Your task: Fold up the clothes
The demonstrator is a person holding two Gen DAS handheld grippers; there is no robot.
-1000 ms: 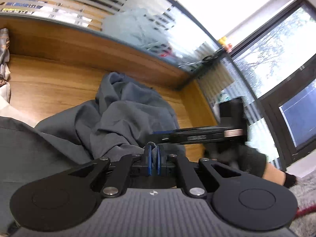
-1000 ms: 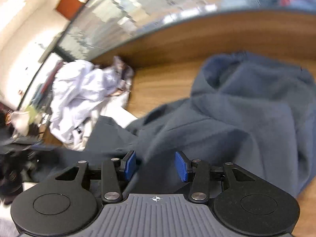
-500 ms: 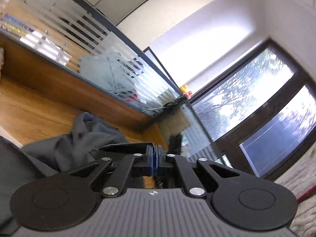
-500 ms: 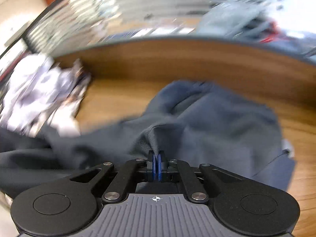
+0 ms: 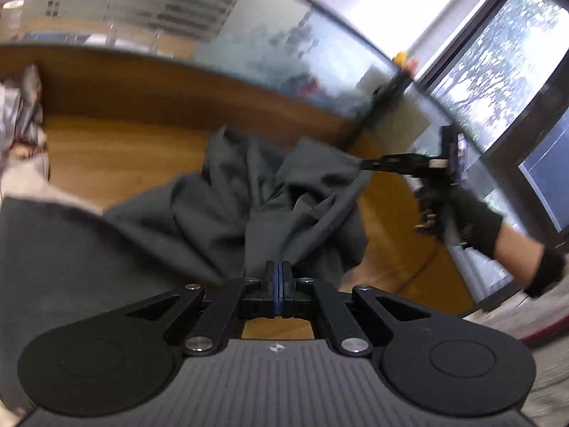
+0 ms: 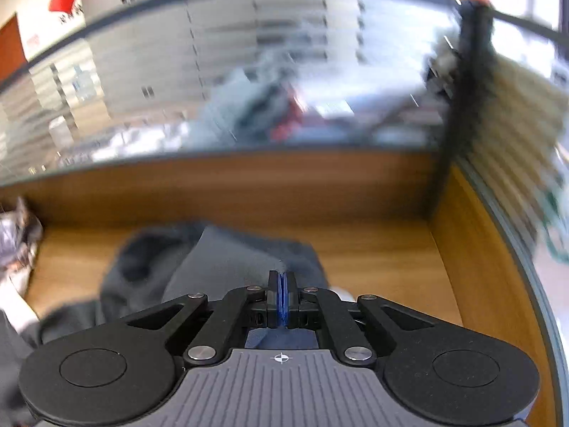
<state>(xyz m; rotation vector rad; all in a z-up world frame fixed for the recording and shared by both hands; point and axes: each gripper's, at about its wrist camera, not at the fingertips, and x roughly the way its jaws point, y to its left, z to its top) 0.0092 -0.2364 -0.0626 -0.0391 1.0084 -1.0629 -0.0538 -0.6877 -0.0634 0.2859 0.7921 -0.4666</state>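
Right gripper point(image 6: 281, 279) now swung out sideways — both jaws pinched on dark garment point(image 5: 284, 206), left gripper point(image 5: 278, 267) low.

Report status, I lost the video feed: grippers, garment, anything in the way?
Left gripper shut on the grey garment. Right gripper shut on it too, cloth stretched between. Pale clothes pile at table's left edge, clear of garment.

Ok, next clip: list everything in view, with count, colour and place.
garment: one, dark grey, bunched on the desk, pinched at two spots
desk: one, wooden, raised back wall
glass partition: one, frosted stripes, above the desk wall
crumpled clothes: one pile, pale, far left of the desk
window: one, dark frame, right side
left claw: blue pads shut on garment
right claw: shut on garment
gloved hand: black, holds right claw
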